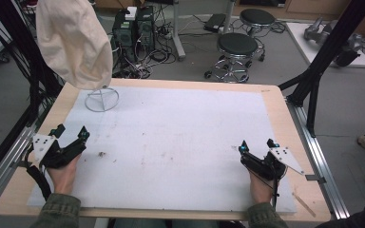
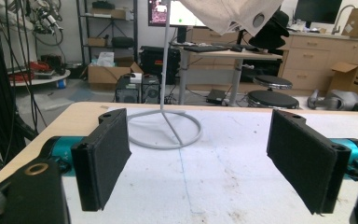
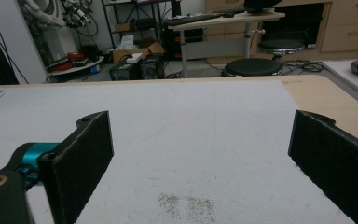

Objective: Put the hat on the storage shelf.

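A cream cloth hat (image 1: 73, 40) hangs on a thin wire stand whose round base (image 1: 101, 99) rests at the table's back left. In the left gripper view the stand's base (image 2: 164, 129) lies ahead of the jaws, with the hat (image 2: 230, 14) overhead. My left gripper (image 1: 71, 131) rests at the table's left front, open, nothing between its pads (image 2: 103, 156). My right gripper (image 1: 257, 144) sits at the right front, also open and empty, pads (image 3: 80, 163) wide apart.
A white sheet (image 1: 180, 137) covers most of the wooden table (image 1: 285, 118), with small dark stains (image 3: 186, 205) near the front. Two black stools (image 1: 237, 47), computer towers (image 1: 133, 26) and cables stand on the floor beyond the far edge. Black frame legs (image 1: 313, 76) rise at the right.
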A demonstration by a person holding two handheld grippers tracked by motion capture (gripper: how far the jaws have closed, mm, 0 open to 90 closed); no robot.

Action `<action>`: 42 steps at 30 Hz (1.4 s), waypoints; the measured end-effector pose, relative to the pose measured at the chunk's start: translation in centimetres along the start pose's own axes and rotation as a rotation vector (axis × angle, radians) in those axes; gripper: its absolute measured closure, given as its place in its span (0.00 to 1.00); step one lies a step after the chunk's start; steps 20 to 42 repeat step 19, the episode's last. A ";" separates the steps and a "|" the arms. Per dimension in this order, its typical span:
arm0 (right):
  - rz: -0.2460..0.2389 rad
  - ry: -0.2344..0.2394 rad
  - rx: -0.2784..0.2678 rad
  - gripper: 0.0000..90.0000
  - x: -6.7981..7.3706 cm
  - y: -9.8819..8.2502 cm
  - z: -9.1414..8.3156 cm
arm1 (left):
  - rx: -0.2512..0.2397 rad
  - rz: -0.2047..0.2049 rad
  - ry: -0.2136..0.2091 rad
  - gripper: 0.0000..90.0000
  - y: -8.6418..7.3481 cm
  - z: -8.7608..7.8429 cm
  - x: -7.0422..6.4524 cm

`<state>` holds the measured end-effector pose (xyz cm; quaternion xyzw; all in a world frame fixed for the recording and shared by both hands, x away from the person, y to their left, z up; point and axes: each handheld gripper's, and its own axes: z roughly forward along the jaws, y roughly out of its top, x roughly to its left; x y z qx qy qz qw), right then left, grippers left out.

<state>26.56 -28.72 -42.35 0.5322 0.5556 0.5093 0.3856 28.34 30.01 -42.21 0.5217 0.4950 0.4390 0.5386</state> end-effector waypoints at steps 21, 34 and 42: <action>-0.006 0.020 0.005 0.06 0.5 0.1 0.3 | 0.013 -0.001 -0.016 0.24 -0.3 -0.6 0.2; -0.006 0.020 0.005 0.06 0.5 0.1 0.3 | 0.013 -0.001 -0.016 0.24 -0.3 -0.6 0.2; -0.006 0.020 0.005 0.06 0.5 0.1 0.3 | 0.013 -0.001 -0.016 0.24 -0.3 -0.6 0.2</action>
